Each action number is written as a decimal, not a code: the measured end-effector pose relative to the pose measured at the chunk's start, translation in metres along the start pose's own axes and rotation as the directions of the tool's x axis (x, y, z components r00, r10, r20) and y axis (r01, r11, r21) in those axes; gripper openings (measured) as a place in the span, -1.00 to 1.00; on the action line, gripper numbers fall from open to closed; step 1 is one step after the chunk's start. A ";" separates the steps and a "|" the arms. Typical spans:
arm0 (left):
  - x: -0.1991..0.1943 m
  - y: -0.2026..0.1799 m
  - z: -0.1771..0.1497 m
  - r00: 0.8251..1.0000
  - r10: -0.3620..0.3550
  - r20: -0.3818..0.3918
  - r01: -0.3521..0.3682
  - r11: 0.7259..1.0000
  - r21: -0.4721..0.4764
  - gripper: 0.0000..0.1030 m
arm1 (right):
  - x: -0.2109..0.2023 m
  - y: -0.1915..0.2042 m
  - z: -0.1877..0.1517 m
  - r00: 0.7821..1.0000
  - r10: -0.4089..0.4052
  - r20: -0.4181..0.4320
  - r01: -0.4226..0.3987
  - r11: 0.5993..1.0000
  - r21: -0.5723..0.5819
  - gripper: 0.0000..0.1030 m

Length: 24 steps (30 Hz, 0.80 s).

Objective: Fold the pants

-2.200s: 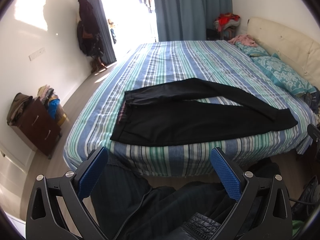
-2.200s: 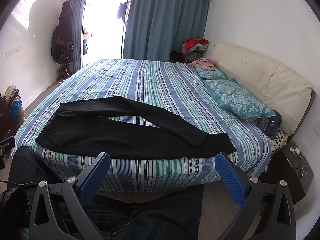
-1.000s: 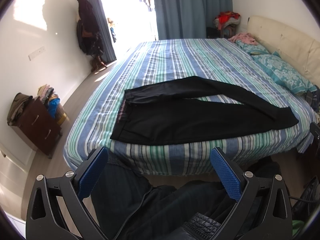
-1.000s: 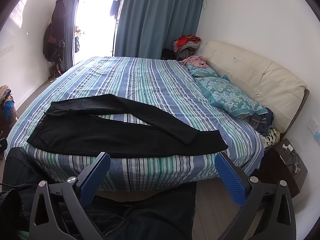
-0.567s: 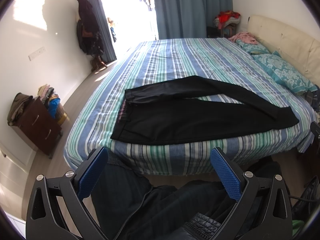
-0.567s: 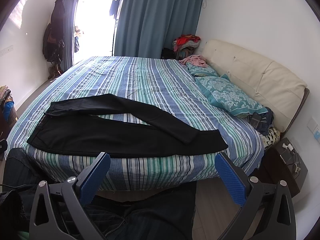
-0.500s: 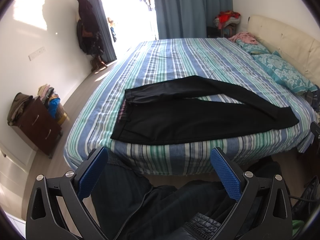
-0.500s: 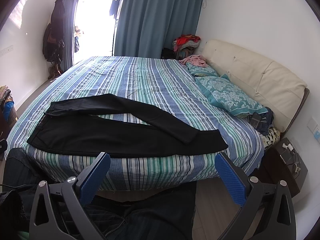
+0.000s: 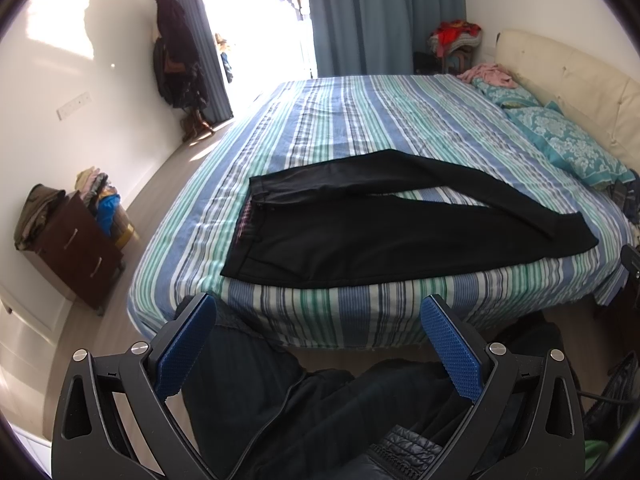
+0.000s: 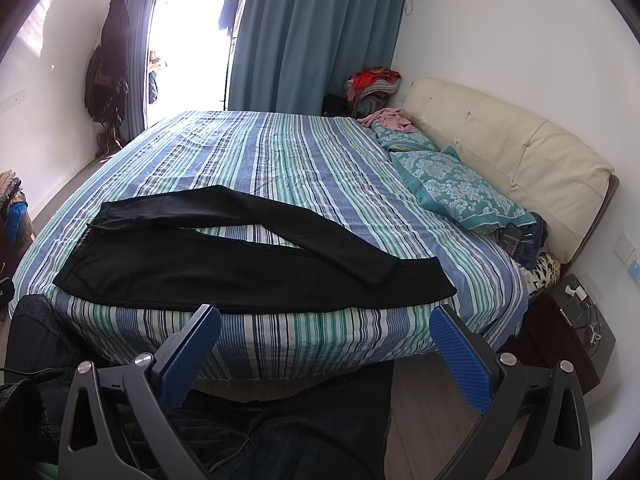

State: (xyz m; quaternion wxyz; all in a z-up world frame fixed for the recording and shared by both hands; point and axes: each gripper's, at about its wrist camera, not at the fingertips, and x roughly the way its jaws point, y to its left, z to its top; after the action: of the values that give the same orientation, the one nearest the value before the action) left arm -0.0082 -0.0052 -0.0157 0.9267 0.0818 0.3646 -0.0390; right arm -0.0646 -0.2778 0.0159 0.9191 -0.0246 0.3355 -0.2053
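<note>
Black pants (image 9: 360,236) lie flat along the near edge of the striped bed (image 9: 360,128), waistband to the left, legs running right with the far leg crossing onto the near one at the cuffs. They also show in the right wrist view (image 10: 224,268). My left gripper (image 9: 318,332) is open and empty, held off the bed's near edge above the person's dark trousers. My right gripper (image 10: 326,344) is open and empty, also in front of the bed edge (image 10: 304,340).
Teal pillows (image 10: 460,192) and a cream headboard (image 10: 512,152) are on the right. A dark nightstand (image 10: 568,320) stands at the bed's right corner. A brown dresser (image 9: 76,248) piled with clothes stands left. Blue curtains (image 10: 312,40) and a coat rack (image 9: 176,68) are at the back.
The right wrist view has shifted slightly to the left and downward since the oldest frame. Pants and the left gripper have not moved.
</note>
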 end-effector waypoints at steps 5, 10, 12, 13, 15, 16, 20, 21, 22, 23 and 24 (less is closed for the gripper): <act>0.001 0.000 0.001 1.000 0.000 -0.001 0.000 1.000 0.000 0.99 | 0.000 0.000 0.000 1.000 0.001 0.000 -0.001 1.000 0.000 1.00; 0.003 0.000 -0.003 1.000 -0.010 -0.011 0.010 1.000 0.005 0.99 | 0.001 -0.001 -0.006 1.000 0.011 -0.002 -0.011 1.000 0.003 1.00; 0.006 -0.001 0.000 0.999 -0.027 -0.022 0.027 1.000 0.016 0.99 | 0.001 0.000 -0.008 1.000 0.031 -0.001 -0.031 1.000 0.004 1.00; 0.008 -0.002 0.004 0.999 -0.038 -0.023 0.038 0.999 0.019 0.99 | 0.001 -0.001 -0.009 0.999 0.050 0.005 -0.050 0.999 0.007 1.00; 0.007 -0.004 0.011 0.999 -0.049 0.002 0.049 0.998 0.034 0.99 | -0.002 -0.004 -0.009 0.995 0.094 0.046 -0.095 0.995 0.024 1.00; 0.007 -0.005 0.015 0.999 -0.039 0.021 0.038 0.998 0.041 0.99 | -0.006 -0.009 -0.008 0.990 0.109 0.089 -0.113 0.993 0.037 1.00; 0.018 -0.010 0.040 0.999 -0.019 0.044 0.016 0.997 0.073 0.99 | -0.007 -0.042 -0.004 0.946 0.128 0.298 -0.165 0.981 0.101 1.00; 0.020 -0.011 0.044 0.999 -0.024 0.045 0.021 0.997 0.074 0.99 | 0.002 -0.054 -0.003 0.936 0.139 0.324 -0.185 0.976 0.116 1.00; 0.022 -0.012 0.048 0.998 -0.033 0.045 0.030 0.997 0.075 0.99 | 0.019 -0.066 -0.001 0.937 0.152 0.315 -0.200 0.971 0.127 1.00; 0.026 -0.012 0.053 0.998 -0.039 0.043 0.035 0.996 0.077 0.99 | 0.044 -0.077 0.002 0.951 0.175 0.256 -0.213 0.969 0.129 1.00; 0.030 -0.014 0.056 0.998 -0.043 0.040 0.040 0.996 0.080 0.99 | 0.074 -0.085 0.001 0.966 0.199 0.164 -0.220 0.968 0.121 1.00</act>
State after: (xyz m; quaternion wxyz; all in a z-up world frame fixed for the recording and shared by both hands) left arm 0.0495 -0.0296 0.0023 0.9292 0.1100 0.3451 -0.0742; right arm -0.0431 -0.3850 -0.0124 0.9579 0.0596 0.2506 -0.1269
